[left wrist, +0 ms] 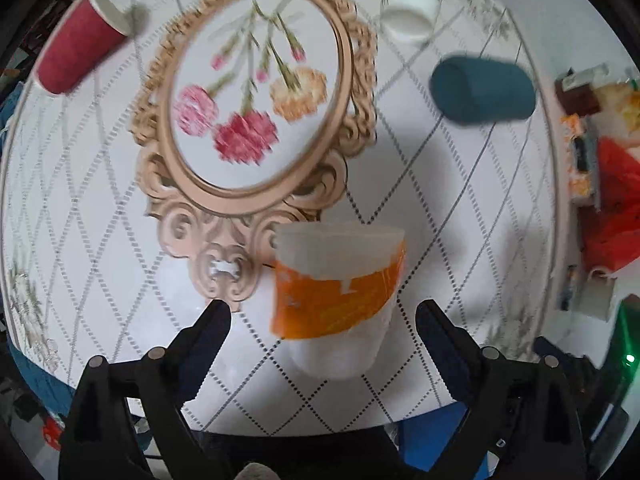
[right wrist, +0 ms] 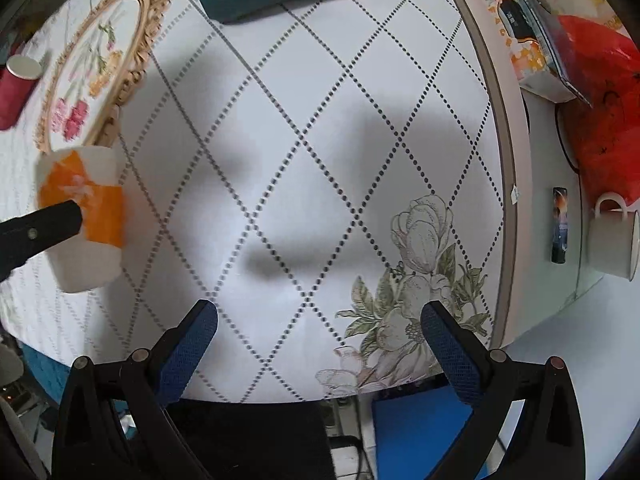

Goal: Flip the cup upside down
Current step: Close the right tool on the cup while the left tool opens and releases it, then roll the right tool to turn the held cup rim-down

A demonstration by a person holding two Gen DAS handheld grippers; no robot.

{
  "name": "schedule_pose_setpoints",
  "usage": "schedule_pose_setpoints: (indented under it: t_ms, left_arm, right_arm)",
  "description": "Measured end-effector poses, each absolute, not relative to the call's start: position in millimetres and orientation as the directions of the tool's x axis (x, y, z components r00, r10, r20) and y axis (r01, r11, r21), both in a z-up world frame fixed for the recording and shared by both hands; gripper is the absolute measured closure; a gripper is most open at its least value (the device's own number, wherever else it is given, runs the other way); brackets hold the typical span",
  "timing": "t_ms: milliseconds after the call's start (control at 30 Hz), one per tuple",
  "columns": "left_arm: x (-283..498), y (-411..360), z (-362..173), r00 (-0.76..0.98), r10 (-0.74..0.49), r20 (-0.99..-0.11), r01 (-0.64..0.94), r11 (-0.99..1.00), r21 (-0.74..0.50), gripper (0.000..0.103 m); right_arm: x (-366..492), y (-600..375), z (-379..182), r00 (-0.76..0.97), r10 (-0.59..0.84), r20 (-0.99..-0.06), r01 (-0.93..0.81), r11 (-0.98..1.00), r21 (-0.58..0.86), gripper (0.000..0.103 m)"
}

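A white cup with an orange band stands on the round table, wide end up. My left gripper is open, its fingers on either side of the cup and clear of it. In the right wrist view the same cup is at the left with a left finger in front of it. My right gripper is open and empty over bare tablecloth.
An oval embroidered frame lies behind the cup. A red paper cup, a teal cup on its side and a white cup sit further back. Boxes, a red bag and a white mug lie right of the table edge.
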State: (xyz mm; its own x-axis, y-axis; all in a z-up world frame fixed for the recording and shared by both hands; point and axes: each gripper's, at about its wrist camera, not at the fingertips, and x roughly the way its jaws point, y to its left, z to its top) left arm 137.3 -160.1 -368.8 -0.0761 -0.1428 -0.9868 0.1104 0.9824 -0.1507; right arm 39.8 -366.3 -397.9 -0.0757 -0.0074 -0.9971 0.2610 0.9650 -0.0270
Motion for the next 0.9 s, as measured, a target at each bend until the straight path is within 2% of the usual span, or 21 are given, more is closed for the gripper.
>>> schedule_pose_setpoints:
  t_ms: [100, 233, 333, 433, 733, 900]
  left_arm:
    - [136, -141, -342, -0.011, -0.135, -0.991, 0.083, 0.987, -0.135, 0.008]
    - [129, -107, -323, 0.066, -0.050, -0.997, 0.038, 0.998, -0.048, 0.008]
    - [123, -77, -326, 0.079, 0.018, -0.997, -0.010, 1.000, 0.017, 0.008]
    - [117, -50, -338, 0.034, 0.024, -0.999, -0.079, 0.997, 0.022, 0.008]
    - [101, -12, -359, -0.003, 0.042, -0.999, -0.161, 0.986, 0.042, 0.008]
    - [100, -11, -361, 0.003, 0.031, -1.000, -0.163, 0.986, 0.030, 0.008]
  right_arm:
    - [44, -360, -382, -0.034, 0.063, -0.997, 0.265, 0.963, 0.051, 0.000]
    - [56, -339, -364, 0.026, 0.171, -0.985, 0.256, 0.951, 0.172, 0.000]
    - [70, -318, -361, 0.044, 0.245, -0.969, 0.243, 0.938, 0.248, 0.003]
    - [84, -296, -364, 0.040, 0.297, -0.954, 0.236, 0.925, 0.297, 0.008]
    - [106, -260, -387, -0.027, 0.287, -0.957, 0.212, 0.938, 0.275, 0.032]
    - [106, -256, -392, -0.038, 0.292, -0.956, 0.199, 0.940, 0.279, 0.037]
